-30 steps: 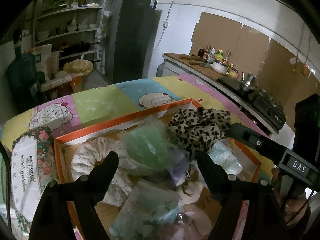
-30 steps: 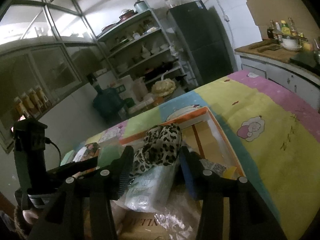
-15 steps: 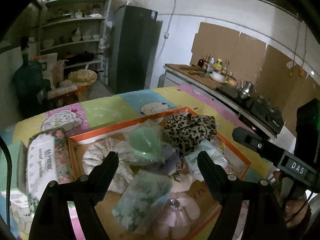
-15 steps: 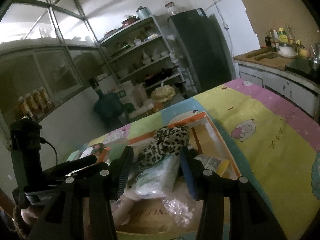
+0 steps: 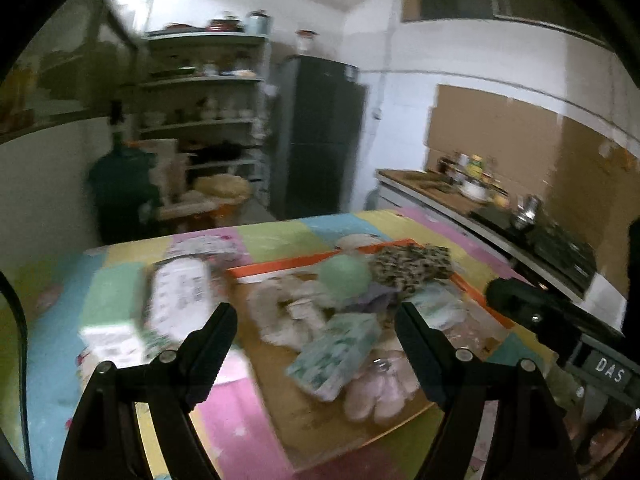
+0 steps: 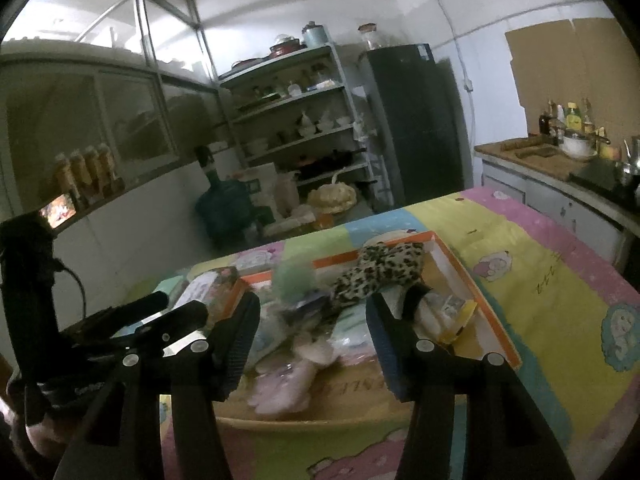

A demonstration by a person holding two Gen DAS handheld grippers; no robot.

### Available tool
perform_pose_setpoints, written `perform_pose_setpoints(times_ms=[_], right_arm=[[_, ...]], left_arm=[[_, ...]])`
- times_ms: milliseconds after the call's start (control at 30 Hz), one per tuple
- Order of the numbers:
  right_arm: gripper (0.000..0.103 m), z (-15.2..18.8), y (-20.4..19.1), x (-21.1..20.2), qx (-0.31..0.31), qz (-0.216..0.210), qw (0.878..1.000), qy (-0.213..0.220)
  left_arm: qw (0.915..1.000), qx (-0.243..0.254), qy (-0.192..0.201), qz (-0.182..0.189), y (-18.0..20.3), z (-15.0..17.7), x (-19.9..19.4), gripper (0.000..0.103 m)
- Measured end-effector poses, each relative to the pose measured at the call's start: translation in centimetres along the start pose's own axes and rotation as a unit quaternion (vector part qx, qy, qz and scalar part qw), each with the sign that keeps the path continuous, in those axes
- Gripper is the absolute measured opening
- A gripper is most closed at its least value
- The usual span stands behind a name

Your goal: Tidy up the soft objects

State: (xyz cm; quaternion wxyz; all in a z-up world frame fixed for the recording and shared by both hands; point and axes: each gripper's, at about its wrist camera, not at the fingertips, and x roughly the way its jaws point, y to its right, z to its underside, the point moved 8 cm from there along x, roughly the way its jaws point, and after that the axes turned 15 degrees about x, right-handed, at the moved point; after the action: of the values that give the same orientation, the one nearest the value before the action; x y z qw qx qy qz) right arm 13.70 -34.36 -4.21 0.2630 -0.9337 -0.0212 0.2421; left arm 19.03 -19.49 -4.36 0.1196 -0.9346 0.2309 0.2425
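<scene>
An orange-rimmed cardboard box (image 5: 498, 318) (image 6: 494, 322) sits on the patchwork table cover and holds soft things: a leopard-print cloth (image 5: 412, 266) (image 6: 380, 274), a green bagged item (image 5: 345, 278), a floral tissue pack (image 5: 334, 354), a pale cloth (image 5: 286, 312) and pink fluffy slippers (image 5: 378, 390) (image 6: 280, 384). My left gripper (image 5: 314, 326) is open and empty, above and short of the box. My right gripper (image 6: 312, 312) is open and empty, short of the box's near edge.
A white wipes pack (image 5: 180, 296) and a small white box (image 5: 110, 338) lie left of the orange box. Shelves (image 6: 296, 120), a dark fridge (image 5: 320, 140) and a kitchen counter (image 6: 560, 164) stand behind the table. The table's near edge is just below the grippers.
Both grippers have pulled back and up from the box, which now looks smaller and farther away. Both stay open and empty. The left view is blurred by motion.
</scene>
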Motion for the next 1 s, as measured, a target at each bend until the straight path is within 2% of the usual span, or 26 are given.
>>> perform_pose_setpoints(times_ms=[100, 233, 333, 467, 800, 1000], right_arm=[[0.067, 0.6, -0.7, -0.8, -0.006, 0.02, 1.0, 0.014], [0.068, 1.2, -1.8, -1.7, -0.012, 0.03, 0.999, 0.028], [0.068, 2.0, -3.1, -2.4, -0.013, 0.019, 0.999, 0.03], [0.069, 3.1, -5.0, -3.3, -0.021, 0.016, 0.999, 0.034], [0.069, 6.4, -9.1, -5.7, -0.067, 0.069, 0.993, 0.066], [0.072, 7.9, -10.9, -7.4, -0.09, 0.092, 0.988, 0.088]], left_arm=[[0.9992, -0.026, -0.004, -0.029, -1.4, 0.8, -1.4, 0.081], [0.9965, -0.037, -0.001, -0.075, -3.3, 1.9, -3.7, 0.081], [0.9936, -0.038, 0.01, -0.106, -4.1, 2.8, -5.8, 0.081], [0.9911, -0.04, 0.023, -0.125, -4.9, 3.5, -8.2, 0.081], [0.9833, -0.028, 0.033, -0.177, -5.2, 5.9, -13.8, 0.078], [0.9811, -0.048, 0.017, -0.187, -5.5, 7.5, -15.3, 0.078]])
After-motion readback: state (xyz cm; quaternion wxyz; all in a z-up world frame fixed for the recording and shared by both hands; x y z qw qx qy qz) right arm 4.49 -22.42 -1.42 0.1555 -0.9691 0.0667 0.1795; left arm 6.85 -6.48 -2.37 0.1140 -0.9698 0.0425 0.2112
